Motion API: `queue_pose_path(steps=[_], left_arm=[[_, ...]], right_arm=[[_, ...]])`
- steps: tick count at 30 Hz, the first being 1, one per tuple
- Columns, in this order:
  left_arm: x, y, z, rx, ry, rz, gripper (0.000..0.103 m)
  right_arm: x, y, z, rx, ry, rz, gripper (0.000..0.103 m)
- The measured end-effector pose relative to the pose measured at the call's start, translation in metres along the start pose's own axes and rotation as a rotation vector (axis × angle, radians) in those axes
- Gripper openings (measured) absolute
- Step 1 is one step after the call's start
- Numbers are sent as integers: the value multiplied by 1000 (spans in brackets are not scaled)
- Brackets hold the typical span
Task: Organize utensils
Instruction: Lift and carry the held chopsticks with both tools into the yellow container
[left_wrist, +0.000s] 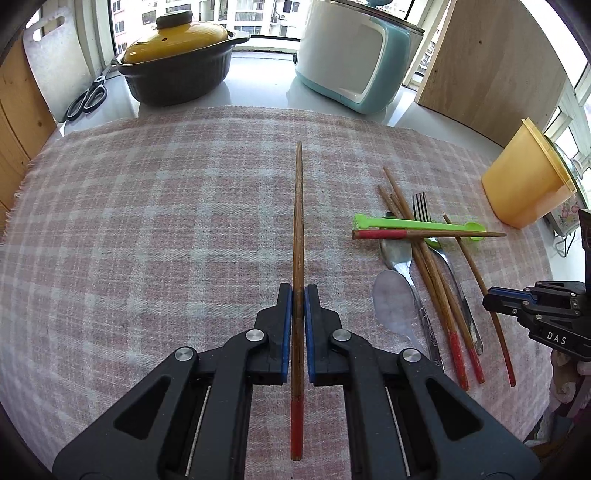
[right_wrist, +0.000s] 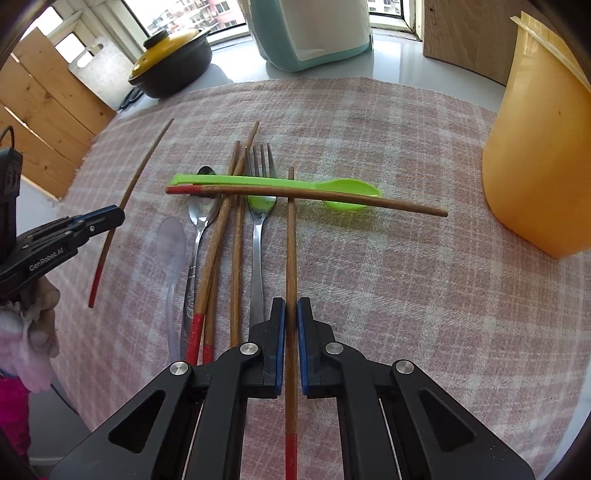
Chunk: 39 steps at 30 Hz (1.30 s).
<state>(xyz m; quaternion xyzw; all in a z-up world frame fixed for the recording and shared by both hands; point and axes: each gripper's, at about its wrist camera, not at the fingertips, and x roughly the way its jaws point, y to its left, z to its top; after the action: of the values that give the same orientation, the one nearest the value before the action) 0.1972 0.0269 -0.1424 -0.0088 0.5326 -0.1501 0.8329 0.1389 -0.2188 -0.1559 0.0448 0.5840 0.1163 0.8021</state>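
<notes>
Bare checked cloth (left_wrist: 166, 221) left & centre: free passage. Utensil pile (right_wrist: 236, 206) crowds right side; yellow container (right_wrist: 535, 155) blocks far right; clay pot (left_wrist: 177, 59), teal appliance (left_wrist: 354, 55) wall off rear.

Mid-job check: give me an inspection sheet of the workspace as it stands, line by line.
Surface: pink plaid cloth over a white counter.
Job's things: loose pile of chopsticks, fork, metal spoon, clear plastic spoon; green plastic spoon and one chopstick lie crosswise on top. Yellow cup stands at the right.
Clutter: lidded clay pot, scissors, teal-and-white appliance, cutting boards.
Grippers: left gripper shut on a chopstick; right gripper closed around another chopstick whose tip is under the crosswise pieces.
Cables: nothing seen.
Surroundings: window, buildings outside.
</notes>
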Motion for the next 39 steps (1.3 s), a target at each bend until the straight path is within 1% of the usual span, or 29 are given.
queue_pose_path(steps=[9,15,21,24,30,39], left_arm=[[-20,-12,-17,5,-20,-25,5],[-31,-22,-20,19,-35,-43,4],[-40,-35,-23,30,-50,-68,5],[-46,-42,-22,26,-59,-94,5],[-58,-65,-9,33,-99,-148,5],[-79,-118,28,77,-190,-236,5]], right_arm=[[-19,-5,-28,-12,-7,-2,5],[-34,-6,-44,-16,-20,7,5],[-52,-4,-54,-16,-54,16,5],[-63,-5,-55,-8,-88,9,5],[-92,-14,-52,26,-179,-3,5],[-145,-47,-31,78,-335,-41,5]])
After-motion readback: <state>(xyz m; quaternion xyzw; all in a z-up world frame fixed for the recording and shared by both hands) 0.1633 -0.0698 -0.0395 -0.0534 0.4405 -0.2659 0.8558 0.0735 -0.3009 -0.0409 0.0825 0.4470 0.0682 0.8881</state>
